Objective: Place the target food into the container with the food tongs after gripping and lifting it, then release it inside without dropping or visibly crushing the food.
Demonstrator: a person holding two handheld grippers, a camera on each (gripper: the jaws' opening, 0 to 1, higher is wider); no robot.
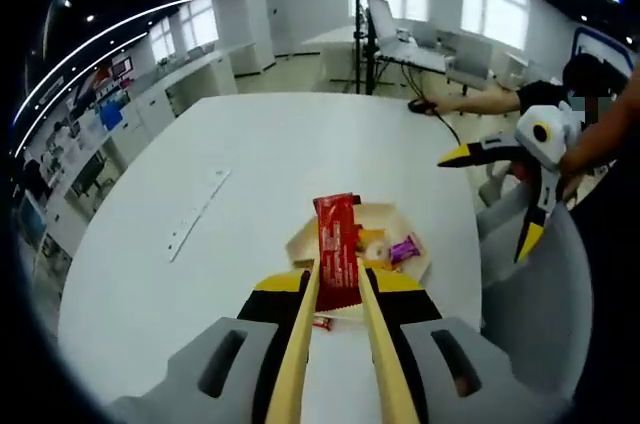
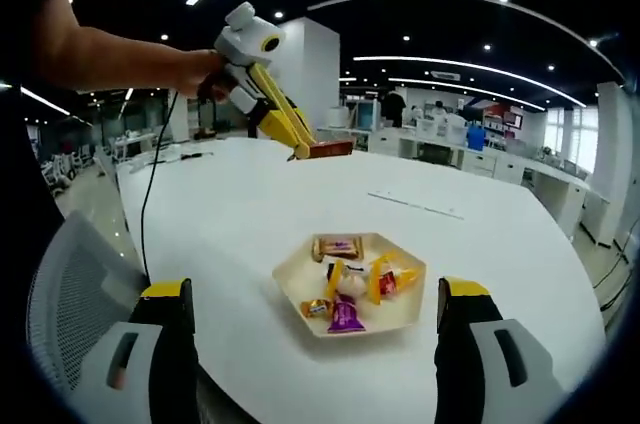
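Hexagonal tray (image 2: 405,319) holds assorted wrapped snacks (image 2: 347,316).

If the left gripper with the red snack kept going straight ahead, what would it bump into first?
Probably the hexagonal tray of snacks: in the left gripper view, the left gripper, clamping the red packet, points down over it. Depth is hard to judge, so the white table beyond is possible.

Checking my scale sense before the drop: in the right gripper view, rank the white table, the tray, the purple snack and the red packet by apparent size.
Largest to smallest:
1. white table
2. tray
3. purple snack and red packet look alike; the packet, held in the left gripper, is farther from the camera, so no ranking.
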